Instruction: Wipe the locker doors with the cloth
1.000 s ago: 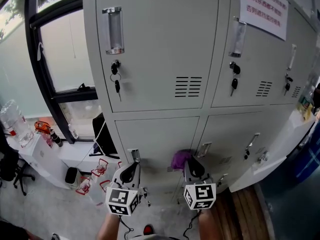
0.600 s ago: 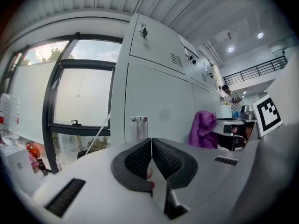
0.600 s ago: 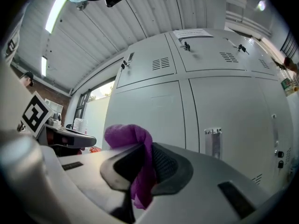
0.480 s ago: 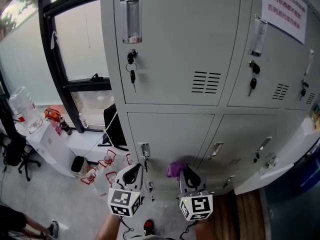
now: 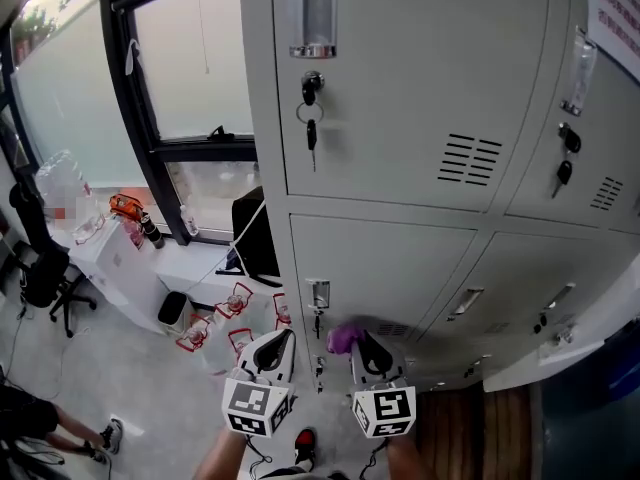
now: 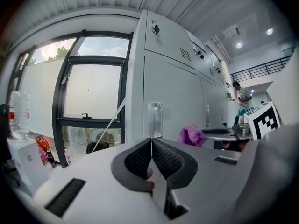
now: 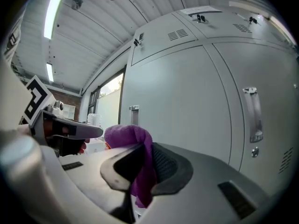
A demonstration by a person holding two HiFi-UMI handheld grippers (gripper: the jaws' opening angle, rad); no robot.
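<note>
In the head view we look steeply down a bank of pale grey metal locker doors [image 5: 400,88]. Both tools sit low before the bottom row, our left claw [image 5: 281,340] beside our right claw [image 5: 360,344]. A small crumpled purple cloth [image 5: 343,337] is bunched at the right one's tips, close to the lower left door [image 5: 390,263] and just below its recessed metal handle [image 5: 318,294]. We judge the cloth is carried out front so that fabric, not plastic, meets the paint. A key on a ring [image 5: 311,138] hangs from the upper door's lock, and a wiping pass up there could snag it. The left gripper view adds what the head view cannot. The left claw's 2 dark ribbed pads [image 6: 140,160] are pressed together with nothing between them, so this hand is idle, probably held aside to keep out of the wiping path. The cloth shows off to its right against the grey door, and a person [image 6: 242,97] stands far down the row, out of the head view. The right gripper view settles the grip: the right claw is clamped on the cloth, 1 fold pinched between the pads and the bulk mushrooming above the tips, facing the door. None of the 3 views lets us tell whether cloth and door touch, so we judge the wipe of this door is about to start rather than under way.
</note>
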